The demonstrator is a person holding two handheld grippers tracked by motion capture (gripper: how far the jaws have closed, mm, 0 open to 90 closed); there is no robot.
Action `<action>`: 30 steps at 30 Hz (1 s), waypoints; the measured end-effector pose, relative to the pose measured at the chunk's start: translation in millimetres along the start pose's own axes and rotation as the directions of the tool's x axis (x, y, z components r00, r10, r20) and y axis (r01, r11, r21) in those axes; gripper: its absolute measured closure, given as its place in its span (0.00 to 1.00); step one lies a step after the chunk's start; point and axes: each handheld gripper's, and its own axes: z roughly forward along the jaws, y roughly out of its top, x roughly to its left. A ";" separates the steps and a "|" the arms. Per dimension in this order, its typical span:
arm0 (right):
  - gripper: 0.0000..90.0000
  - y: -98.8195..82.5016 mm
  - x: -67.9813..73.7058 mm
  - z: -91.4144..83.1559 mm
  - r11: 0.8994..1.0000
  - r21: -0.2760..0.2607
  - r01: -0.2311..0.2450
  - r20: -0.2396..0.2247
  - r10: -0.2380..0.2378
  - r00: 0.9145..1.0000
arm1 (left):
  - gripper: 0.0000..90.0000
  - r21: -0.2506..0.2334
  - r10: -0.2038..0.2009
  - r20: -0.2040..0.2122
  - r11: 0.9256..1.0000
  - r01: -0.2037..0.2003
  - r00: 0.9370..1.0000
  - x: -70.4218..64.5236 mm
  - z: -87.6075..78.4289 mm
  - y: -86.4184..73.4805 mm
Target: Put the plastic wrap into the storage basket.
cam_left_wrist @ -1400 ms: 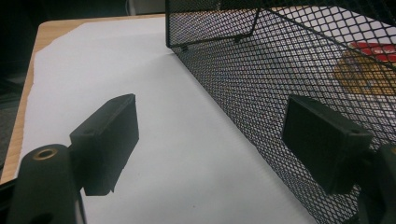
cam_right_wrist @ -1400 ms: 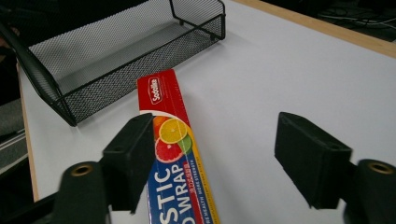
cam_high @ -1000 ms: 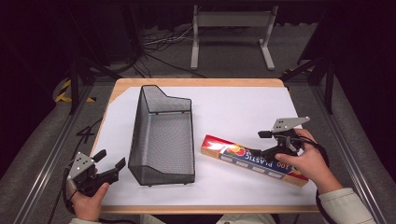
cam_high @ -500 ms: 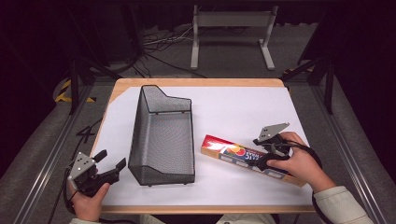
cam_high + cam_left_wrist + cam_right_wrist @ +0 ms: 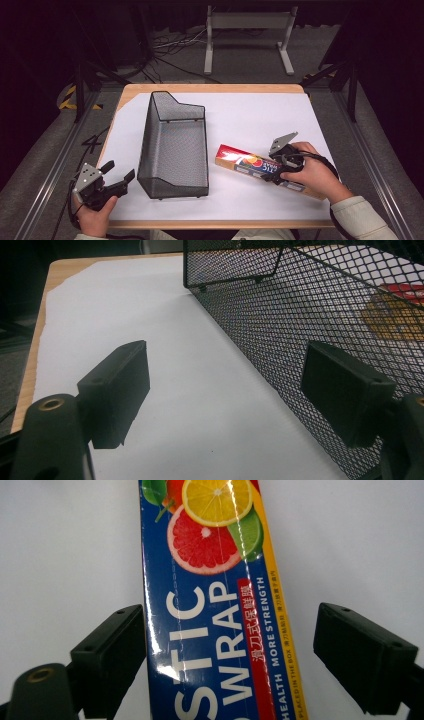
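From the high view, the plastic wrap box (image 5: pixel 260 168) lies on the bench (image 5: pixel 250 120) right of the mesh basket (image 5: pixel 174 145), with the right gripper (image 5: pixel 278 169) over its middle.

The left gripper view shows the left gripper (image 5: pixel 225 390) spread apart beside the basket wall.

The right gripper view shows jaws apart straddling the box (glossy, likely slippery); an off-centre squeeze could let the long box tilt or slide.
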 end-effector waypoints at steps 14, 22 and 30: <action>0.23 1.7 1.0 11.4 0.997 0.076 0.033 -0.012 -0.032 0.999 | 0.23 0.000 -0.001 -0.002 1.000 0.001 1.000 0.0 0.3 -0.1; 0.36 2.9 2.2 16.0 0.989 0.133 0.061 -0.015 -0.060 0.998 | 0.23 0.001 -0.005 -0.001 1.000 0.005 1.000 0.5 0.3 -0.1; 0.44 4.8 4.3 14.0 0.981 0.157 0.112 -0.009 -0.112 0.994 | 0.23 0.001 -0.004 -0.003 1.000 0.004 1.000 0.4 0.3 0.1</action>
